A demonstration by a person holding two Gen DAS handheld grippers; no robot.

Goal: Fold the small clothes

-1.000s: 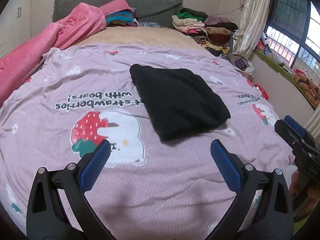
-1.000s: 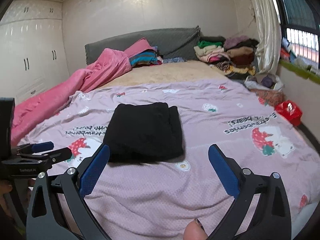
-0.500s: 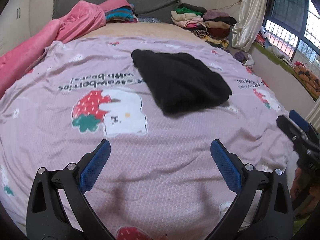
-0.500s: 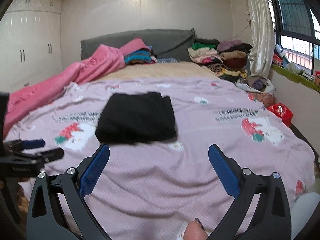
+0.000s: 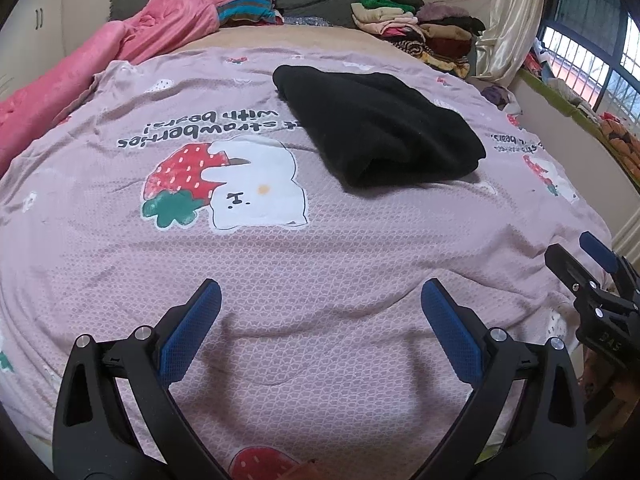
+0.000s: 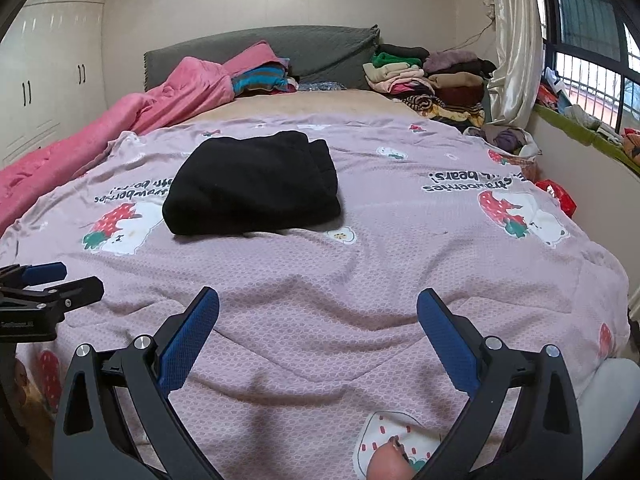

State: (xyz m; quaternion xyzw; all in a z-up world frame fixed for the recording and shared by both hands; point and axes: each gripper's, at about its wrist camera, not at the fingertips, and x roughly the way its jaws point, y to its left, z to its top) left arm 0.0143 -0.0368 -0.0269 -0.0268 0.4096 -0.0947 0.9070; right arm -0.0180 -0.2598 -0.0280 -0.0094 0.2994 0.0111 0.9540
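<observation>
1. Task item: one black garment (image 5: 380,128) lies on the bed, on the lilac strawberry-print cover (image 5: 320,264), towards the middle and well ahead of both tools. It shows as a compact, layered rectangle with a folded edge facing the cameras. Judged folded, or very nearly so.
2. Left gripper (image 5: 320,320): jaws wide, nothing between them, held over bare cover near the foot of the bed.
3. Right gripper (image 6: 318,322): jaws wide, empty, likewise well short of the garment.
4. Remaining work: none evident on this piece. No other loose small garment is seen on the cover within reach, so the next item would have to be fetched.
5. Surroundings: pink blanket (image 6: 120,128) along the left edge, stacked clothes (image 6: 432,76) at the head of the bed by the curtain (image 6: 516,40), grey headboard (image 6: 320,52), red bag (image 6: 558,196) beside the bed.
6. Obstructions: none between tools and garment. The cover is wrinkled near the jaws.
</observation>
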